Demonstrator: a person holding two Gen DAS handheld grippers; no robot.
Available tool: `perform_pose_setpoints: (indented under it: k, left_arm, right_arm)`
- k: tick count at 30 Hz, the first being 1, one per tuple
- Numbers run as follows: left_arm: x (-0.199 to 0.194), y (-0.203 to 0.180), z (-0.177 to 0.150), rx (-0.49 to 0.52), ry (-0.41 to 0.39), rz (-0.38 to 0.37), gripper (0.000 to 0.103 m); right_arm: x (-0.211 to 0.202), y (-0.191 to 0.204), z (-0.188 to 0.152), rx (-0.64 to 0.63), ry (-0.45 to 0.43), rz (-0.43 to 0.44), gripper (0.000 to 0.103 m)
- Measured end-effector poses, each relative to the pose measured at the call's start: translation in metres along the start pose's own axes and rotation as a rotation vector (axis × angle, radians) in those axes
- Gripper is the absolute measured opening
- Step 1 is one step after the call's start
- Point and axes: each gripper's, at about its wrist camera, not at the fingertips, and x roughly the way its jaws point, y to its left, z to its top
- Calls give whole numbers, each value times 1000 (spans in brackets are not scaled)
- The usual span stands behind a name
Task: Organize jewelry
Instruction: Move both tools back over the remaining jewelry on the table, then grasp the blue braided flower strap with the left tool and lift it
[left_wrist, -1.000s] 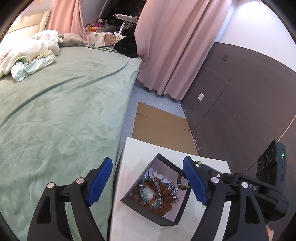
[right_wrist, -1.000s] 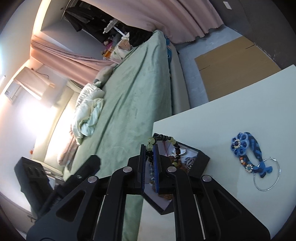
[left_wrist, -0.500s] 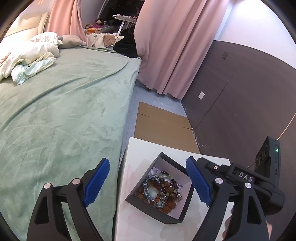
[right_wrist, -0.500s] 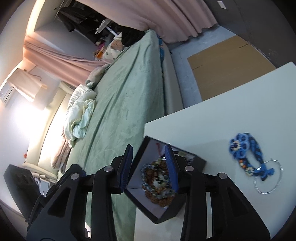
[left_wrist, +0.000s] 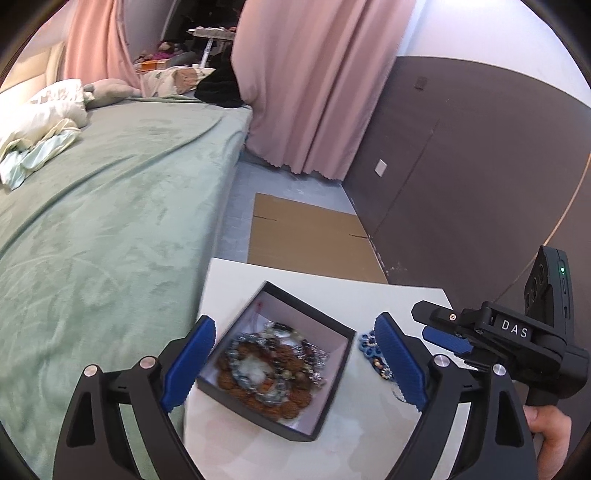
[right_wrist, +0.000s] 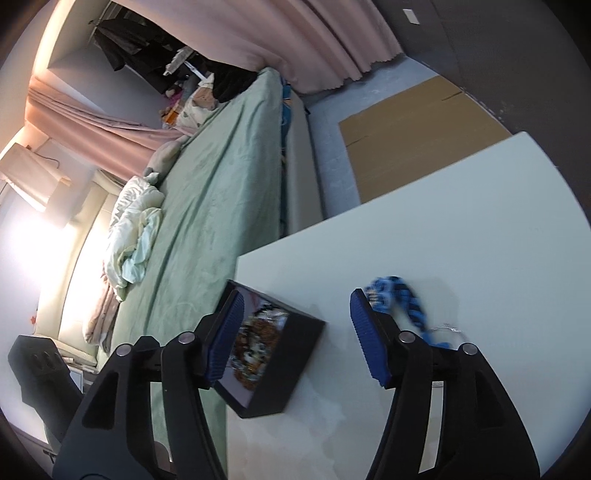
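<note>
White table (right_wrist: 461, 229), black box (left_wrist: 280, 373) cornerwise, blue braid (right_wrist: 406, 306) slanting

Table top (right_wrist: 461, 229) – smooth, matt white. Jewelry box (left_wrist: 291, 430) – matt black outer walls, pale lining, looks like card. Beads (left_wrist: 266, 373) inside – glossy, partly blurred. Bed cover (left_wrist: 110, 236) – soft green plush cloth. Curtain (left_wrist: 314, 81) – pink woven cloth. Floor sheet (left_wrist: 306, 236) – plain brown cardboard. Gripper pads (left_wrist: 400, 363) – ribbed blue, rubber-like
</note>
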Motion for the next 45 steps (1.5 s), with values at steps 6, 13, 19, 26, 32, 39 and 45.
perform_pose_setpoints:
  k: [6, 13, 19, 26, 32, 39, 45]
  left_arm:
    - [15, -26, -7, 49, 21, -22, 85]
    - [33, -54, -16, 90, 49, -57, 85]
    - [50, -74, -25, 109, 86, -82, 82]
    - [79, -93, -40, 134, 147, -81, 79]
    - [112, -116, -60, 227, 181, -13, 77]
    - [138, -135, -80, 261, 214, 21, 75]
    - [158, -140, -87, 254, 226, 52, 81]
  right_arm:
    - [-10, -28, 0, 39, 23, -43, 65]
    - [-14, -59, -2, 87, 84, -85, 68]
    - [-23, -86, -2, 155, 94, -105, 68]
    - [-35, -99, 4, 193, 75, -106, 68]
    - [-58, -99, 11, 198, 23, -97, 70]
    - [-68, -100, 13, 180, 19, -89, 72]
    - [-78, -103, 15, 181, 14, -63, 72]
